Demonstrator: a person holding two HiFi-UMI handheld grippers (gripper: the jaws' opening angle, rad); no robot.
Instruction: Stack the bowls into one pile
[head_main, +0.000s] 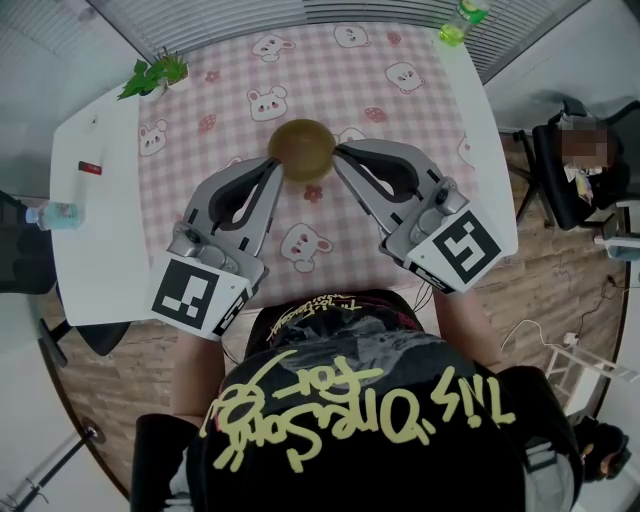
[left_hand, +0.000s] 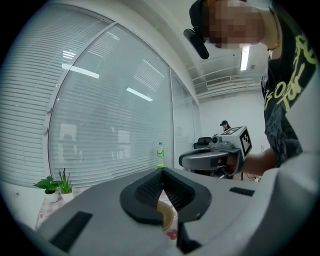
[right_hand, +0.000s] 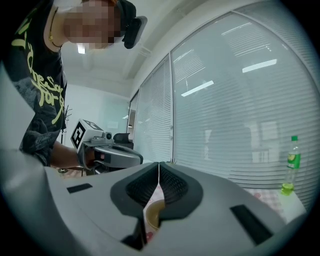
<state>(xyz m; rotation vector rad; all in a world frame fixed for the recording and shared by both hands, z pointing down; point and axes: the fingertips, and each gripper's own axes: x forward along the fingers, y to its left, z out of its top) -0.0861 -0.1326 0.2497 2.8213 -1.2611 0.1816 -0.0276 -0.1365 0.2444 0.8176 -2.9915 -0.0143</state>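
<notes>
An olive-brown bowl stands upright on the pink checked tablecloth, in the middle of the table. I cannot tell whether other bowls are nested inside it. My left gripper rests against the bowl's left side and my right gripper against its right side. In the left gripper view the left gripper has its pads met at the tips with nothing between them, and the bowl's rim shows below. In the right gripper view the right gripper is shut the same way above the bowl.
A green bottle stands at the table's far right edge and a small potted plant at the far left. A white side table on the left carries a red item and a lying water bottle. A chair stands to the right.
</notes>
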